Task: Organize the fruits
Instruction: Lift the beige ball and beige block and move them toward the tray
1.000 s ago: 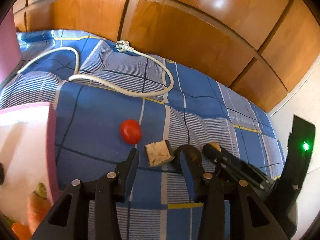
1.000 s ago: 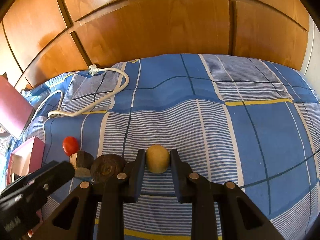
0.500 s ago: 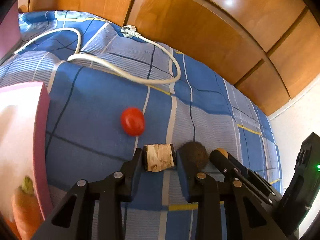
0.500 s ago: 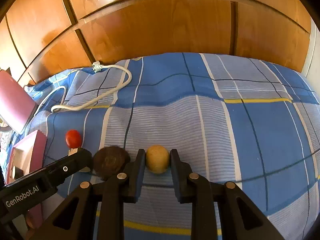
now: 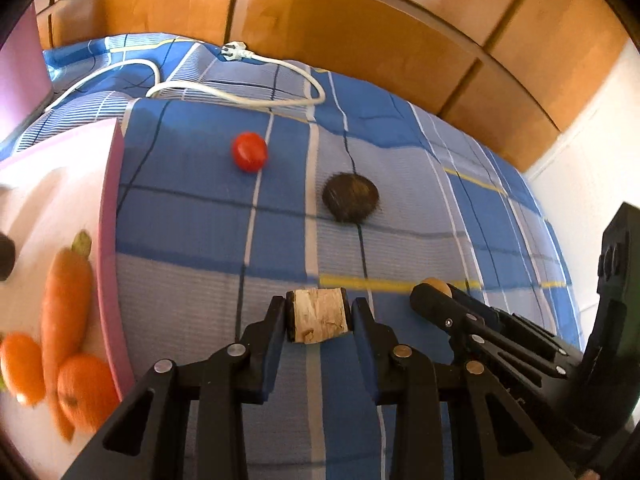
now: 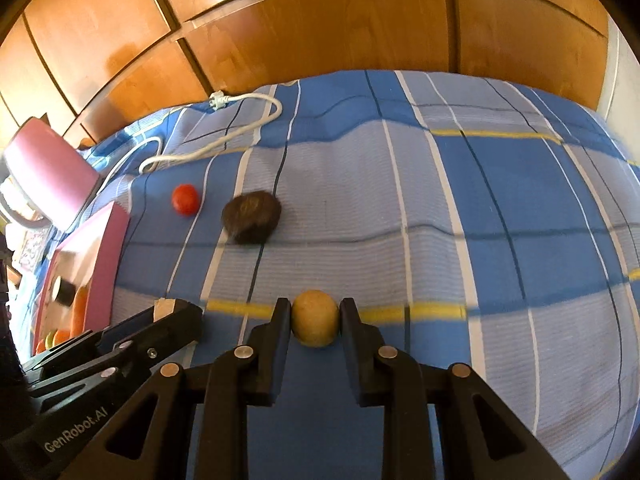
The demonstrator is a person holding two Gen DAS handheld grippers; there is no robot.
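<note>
My left gripper [image 5: 319, 316] is shut on a pale, dark-edged chunk of fruit [image 5: 318, 315], held above the blue checked bedspread. My right gripper [image 6: 315, 318] is shut on a small round tan fruit [image 6: 315, 317]; it shows in the left wrist view at the right [image 5: 434, 292], and the left gripper shows in the right wrist view at the lower left [image 6: 176, 316]. A red tomato [image 5: 249, 151] [image 6: 185, 198] and a dark brown hairy fruit [image 5: 350, 197] [image 6: 251, 217] lie on the bedspread farther out.
A pink-rimmed white tray [image 5: 109, 216] [image 6: 108, 256] at the left holds a carrot [image 5: 64, 300] and orange fruits [image 5: 86, 390]. A white power cord [image 5: 256, 98] loops at the back. Wooden cupboard doors [image 6: 320, 32] stand behind the bed. A pink box [image 6: 48, 168] stands at far left.
The left gripper closed on the pale chunk, and both grippers drew back from the bedspread with their fruits. The tomato and brown fruit now lie farther away, and more of the tray shows.
</note>
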